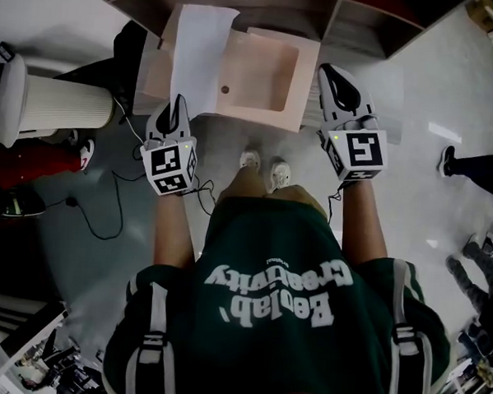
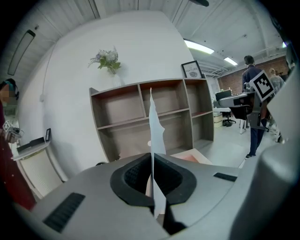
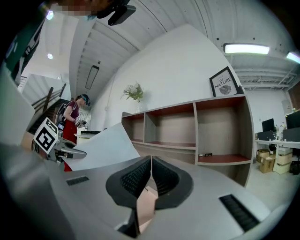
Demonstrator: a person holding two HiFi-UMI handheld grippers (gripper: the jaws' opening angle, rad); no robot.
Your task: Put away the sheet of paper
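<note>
A white sheet of paper [image 1: 200,54] stands up from my left gripper [image 1: 179,102], which is shut on its lower edge. In the left gripper view the sheet [image 2: 154,122] runs edge-on between the closed pads of the left gripper [image 2: 152,158]. My right gripper [image 1: 334,71] hovers just right of an open pale pink box [image 1: 306,80] on the floor. Its jaws are shut with nothing between the pads of the right gripper [image 3: 151,161]; a corner of the box [image 3: 146,201] shows beneath them. The sheet [image 3: 105,147] appears at the left of that view.
A brown open shelf unit [image 2: 154,112] stands against the wall ahead, with a flower vase [image 2: 108,61] and a framed picture [image 2: 191,69] on top. A white ribbed unit [image 1: 66,104] and floor cables [image 1: 105,218] lie left. Other people stand right [image 2: 253,108] and left [image 3: 72,117].
</note>
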